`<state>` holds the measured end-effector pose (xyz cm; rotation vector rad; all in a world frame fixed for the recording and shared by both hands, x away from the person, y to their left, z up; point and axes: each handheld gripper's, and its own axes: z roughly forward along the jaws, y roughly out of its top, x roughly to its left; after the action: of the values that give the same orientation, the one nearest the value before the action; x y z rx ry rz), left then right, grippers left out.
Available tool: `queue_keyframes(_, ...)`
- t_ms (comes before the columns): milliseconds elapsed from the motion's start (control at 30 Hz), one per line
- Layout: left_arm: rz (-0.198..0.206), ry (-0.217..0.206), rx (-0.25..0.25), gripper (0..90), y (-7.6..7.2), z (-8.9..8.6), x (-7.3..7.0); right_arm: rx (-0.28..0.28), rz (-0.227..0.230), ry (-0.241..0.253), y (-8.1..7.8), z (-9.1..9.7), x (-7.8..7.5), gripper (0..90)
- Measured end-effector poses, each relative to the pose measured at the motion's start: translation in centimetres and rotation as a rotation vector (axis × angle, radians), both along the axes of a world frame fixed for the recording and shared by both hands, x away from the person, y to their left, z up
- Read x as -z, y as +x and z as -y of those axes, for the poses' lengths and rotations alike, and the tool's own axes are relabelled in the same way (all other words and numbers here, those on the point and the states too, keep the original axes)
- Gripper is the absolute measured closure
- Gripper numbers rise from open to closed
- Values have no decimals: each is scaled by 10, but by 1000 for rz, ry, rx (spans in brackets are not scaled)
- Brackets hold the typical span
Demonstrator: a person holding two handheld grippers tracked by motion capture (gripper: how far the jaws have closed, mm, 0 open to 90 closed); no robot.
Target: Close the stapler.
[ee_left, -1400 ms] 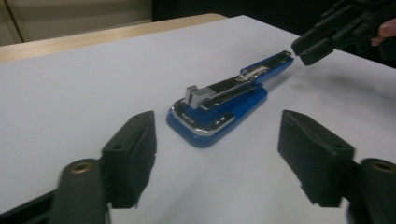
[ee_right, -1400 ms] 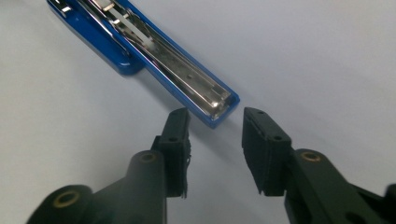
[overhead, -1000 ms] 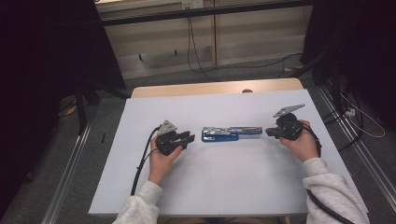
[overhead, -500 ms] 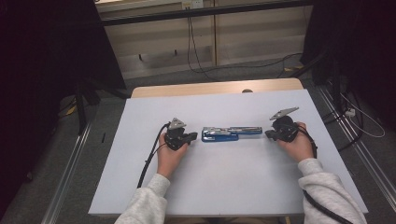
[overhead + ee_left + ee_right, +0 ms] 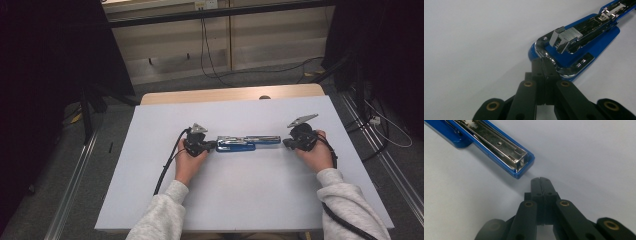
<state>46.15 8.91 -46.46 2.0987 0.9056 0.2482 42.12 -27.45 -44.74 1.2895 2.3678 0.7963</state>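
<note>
Where the left gripper (image 5: 212, 145) had stood apart from the blue stapler (image 5: 247, 143) a second before, it now sat with its tips against the stapler's near end, the left hand (image 5: 189, 162) having carried it in towards the middle of the white table (image 5: 150, 190). Its jaws had just been closing and were pressed together in the left gripper view, with nothing between them; the closed tips (image 5: 543, 65) met the chrome edge at the stapler's (image 5: 576, 47) hinged end without gripping it. A block of staples (image 5: 567, 36) lay exposed in the opened magazine there.

On the other side, the right gripper (image 5: 286, 143) was found in much the same place as before, just beside the stapler's far end. Its jaws were likewise pressed together and empty (image 5: 540, 180), standing a short gap clear of the stapler's (image 5: 499, 147) blue nose. The stapler itself lay opened out flat at the table's centre, unmoved across the three high views.
</note>
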Motion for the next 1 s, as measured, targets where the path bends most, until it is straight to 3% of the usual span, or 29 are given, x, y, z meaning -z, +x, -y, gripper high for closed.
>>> queue_keyframes(300,-4,-3,-3,900,1,0,0,-36,5,-33,2,-10,-1,900)
queue_keyframes(433,-5,-5,2,900,0,0,0,-36,1,-16,2,-9,-1,900)
queue_keyframes(533,2,-2,-6,900,0,1,0,-36,-3,35,3,-11,-2,900)
queue_keyframes(867,7,5,-1,900,0,1,0,-69,25,56,2,-19,-8,892)
queue_keyframes(1000,9,7,2,900,0,1,0,-62,30,62,2,-19,-7,832)
